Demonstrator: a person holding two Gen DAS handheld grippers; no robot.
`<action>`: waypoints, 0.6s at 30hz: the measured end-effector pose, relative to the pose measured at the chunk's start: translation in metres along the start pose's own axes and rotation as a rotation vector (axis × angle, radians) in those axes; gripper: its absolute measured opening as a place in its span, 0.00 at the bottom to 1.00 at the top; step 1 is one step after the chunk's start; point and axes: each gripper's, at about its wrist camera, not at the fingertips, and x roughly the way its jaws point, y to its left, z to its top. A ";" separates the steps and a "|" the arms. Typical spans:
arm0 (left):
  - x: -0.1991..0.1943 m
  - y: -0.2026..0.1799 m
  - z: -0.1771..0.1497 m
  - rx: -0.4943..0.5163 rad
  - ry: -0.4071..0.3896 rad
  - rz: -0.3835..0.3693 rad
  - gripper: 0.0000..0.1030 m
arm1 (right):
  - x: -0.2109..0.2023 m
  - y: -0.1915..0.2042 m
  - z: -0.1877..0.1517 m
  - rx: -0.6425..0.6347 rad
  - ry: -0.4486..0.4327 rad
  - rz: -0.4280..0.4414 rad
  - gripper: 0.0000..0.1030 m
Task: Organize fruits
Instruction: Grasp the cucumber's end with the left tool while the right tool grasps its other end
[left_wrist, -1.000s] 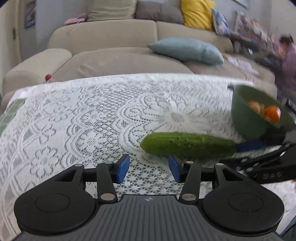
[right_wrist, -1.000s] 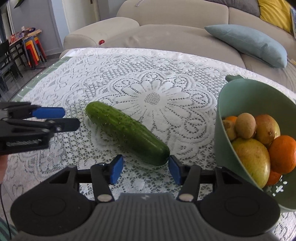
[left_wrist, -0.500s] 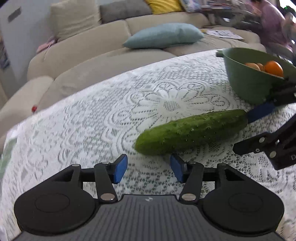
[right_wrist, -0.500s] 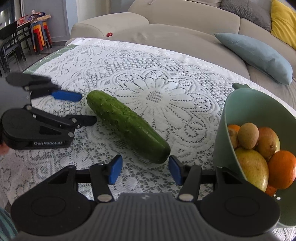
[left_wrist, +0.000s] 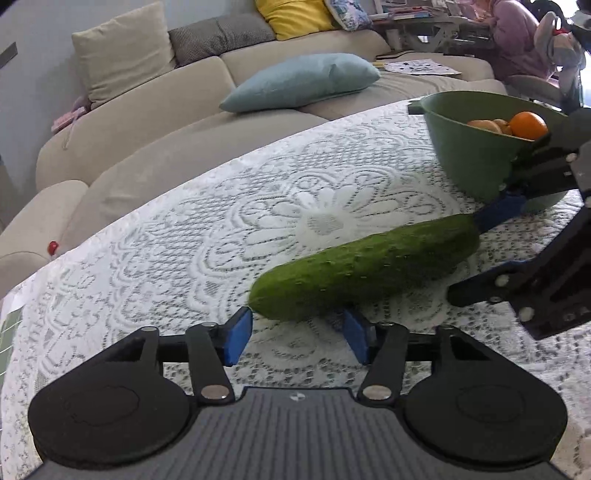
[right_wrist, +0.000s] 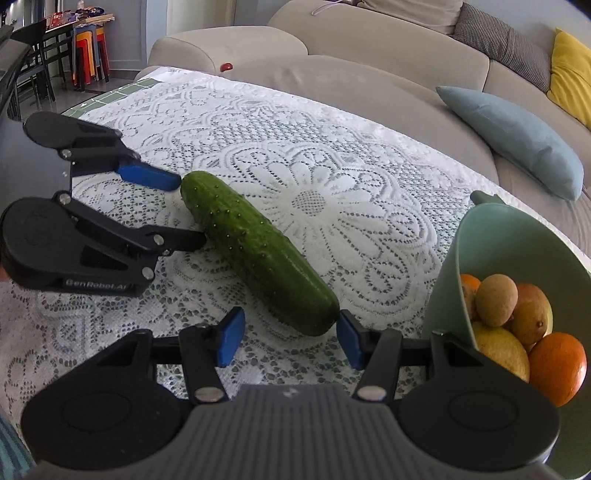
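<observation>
The long, bumpy green cucumber (right_wrist: 258, 251) lies mid-bench on the lace cloth — firm, slick-skinned, best pinched mid-body — while both grippers, left (left_wrist: 297, 334) and right (right_wrist: 290, 338), bracket its ends, jaws open.

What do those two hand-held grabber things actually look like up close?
Both are alike: the left gripper and right gripper have black linkage arms with silver rivets, round black side discs, a ribbed grey body and blue finger pads. The left one bears white lettering on its side.

soft daylight, fisheye edges, slight blur rt
</observation>
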 end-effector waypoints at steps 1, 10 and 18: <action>0.000 -0.001 0.001 -0.003 0.003 -0.004 0.61 | 0.000 -0.001 0.000 0.004 0.001 -0.004 0.47; -0.002 0.004 0.001 -0.081 0.001 -0.027 0.60 | -0.003 -0.005 0.003 0.022 -0.006 -0.022 0.38; -0.009 -0.013 0.001 0.006 0.010 -0.040 0.32 | -0.006 0.001 0.006 -0.015 -0.029 -0.034 0.36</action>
